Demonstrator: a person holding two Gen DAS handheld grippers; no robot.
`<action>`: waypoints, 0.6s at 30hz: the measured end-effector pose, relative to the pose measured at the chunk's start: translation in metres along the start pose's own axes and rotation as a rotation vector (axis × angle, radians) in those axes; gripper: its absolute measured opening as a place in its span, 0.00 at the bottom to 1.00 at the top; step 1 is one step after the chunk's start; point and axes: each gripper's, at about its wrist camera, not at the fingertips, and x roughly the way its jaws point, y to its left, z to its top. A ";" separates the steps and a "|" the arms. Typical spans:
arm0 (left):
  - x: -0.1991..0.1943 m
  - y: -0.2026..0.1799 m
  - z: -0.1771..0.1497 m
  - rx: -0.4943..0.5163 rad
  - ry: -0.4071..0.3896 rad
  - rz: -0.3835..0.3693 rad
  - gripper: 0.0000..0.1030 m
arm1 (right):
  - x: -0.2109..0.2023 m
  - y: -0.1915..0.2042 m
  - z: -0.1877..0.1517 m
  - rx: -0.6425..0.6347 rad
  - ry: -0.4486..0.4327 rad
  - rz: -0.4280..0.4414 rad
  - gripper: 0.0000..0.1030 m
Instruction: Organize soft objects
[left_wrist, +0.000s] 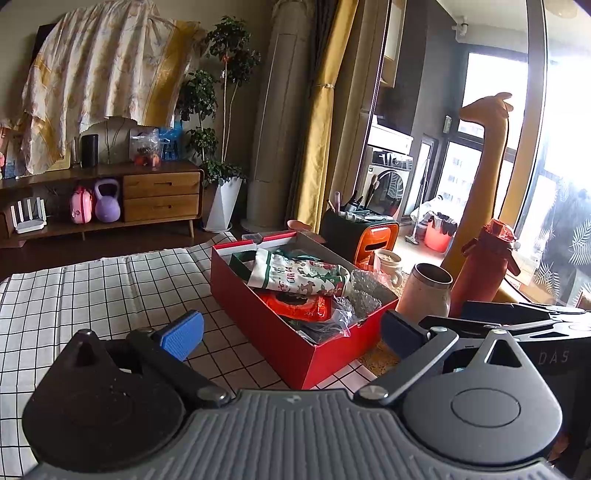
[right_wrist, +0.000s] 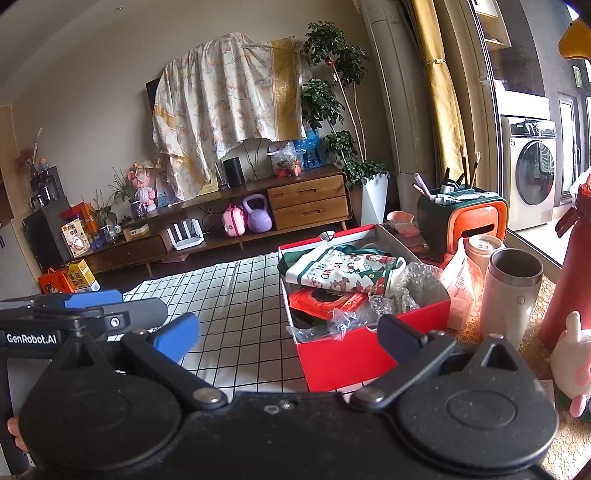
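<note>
A red cardboard box (left_wrist: 258, 314) (right_wrist: 354, 354) stands open on the checked tablecloth (left_wrist: 92, 295) (right_wrist: 229, 306). A white and green Christmas cloth (left_wrist: 295, 275) (right_wrist: 343, 271) lies on top inside it, over a red packet (left_wrist: 303, 306) (right_wrist: 325, 299) and crumpled clear bubble wrap (left_wrist: 362, 295) (right_wrist: 410, 284). My left gripper (left_wrist: 291, 332) is open and empty, just in front of the box. My right gripper (right_wrist: 288, 334) is open and empty, also in front of the box. The left gripper (right_wrist: 92, 306) also shows at the left edge of the right wrist view.
A steel cup (left_wrist: 428, 291) (right_wrist: 513, 284), a red bottle (left_wrist: 484, 266) (right_wrist: 569, 266) and a white bag (right_wrist: 461, 280) stand right of the box. An orange and green holder (left_wrist: 365, 236) (right_wrist: 465, 218) with pens stands behind. A pink and white soft toy (right_wrist: 572, 365) sits at the right.
</note>
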 end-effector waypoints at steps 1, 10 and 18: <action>0.000 0.000 0.000 0.001 -0.001 0.000 1.00 | 0.000 0.000 0.000 -0.001 0.000 0.000 1.00; -0.005 -0.003 0.001 0.015 -0.014 -0.003 1.00 | -0.004 0.003 -0.001 -0.002 -0.008 -0.005 1.00; -0.005 -0.006 0.000 0.026 -0.019 -0.001 1.00 | -0.005 0.002 -0.001 -0.001 -0.009 -0.009 1.00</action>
